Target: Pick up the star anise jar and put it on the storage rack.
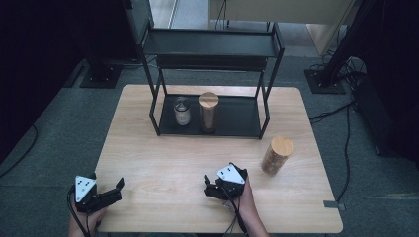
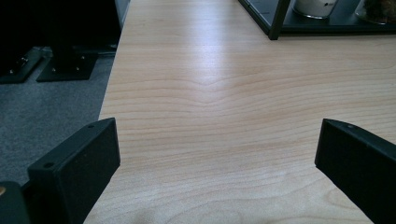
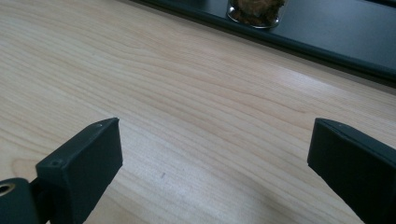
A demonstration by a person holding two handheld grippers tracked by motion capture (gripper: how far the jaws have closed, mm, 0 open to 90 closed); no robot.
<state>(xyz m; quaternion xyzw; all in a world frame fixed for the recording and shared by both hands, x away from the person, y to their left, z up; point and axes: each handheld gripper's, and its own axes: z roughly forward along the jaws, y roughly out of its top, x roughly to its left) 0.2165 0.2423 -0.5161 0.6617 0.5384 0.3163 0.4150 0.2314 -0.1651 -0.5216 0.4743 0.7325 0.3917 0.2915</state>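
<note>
On the wooden table (image 1: 163,163), the big piece is the black two-tier rack (image 1: 212,47) at the far edge, its lower tray already carrying a short glass jar (image 1: 182,110) and a tall jar with a wooden lid (image 1: 208,111) side by side. That leaves room on the tray's right half, likely meant for one more. And there it is: a third wooden-lidded canister (image 1: 276,155), standing upright out on the open table, well clear of the rack, near the right edge. It's the nearest thing to the right gripper (image 1: 213,187), which sits just to its left and slightly nearer the person, jaws spread wide with nothing between them, only bare wood under them in the right gripper view. The left gripper (image 1: 116,190) waits at the near left corner, jaws equally apart and empty, well away from the canister, looking like it's parked out of the way.
</note>
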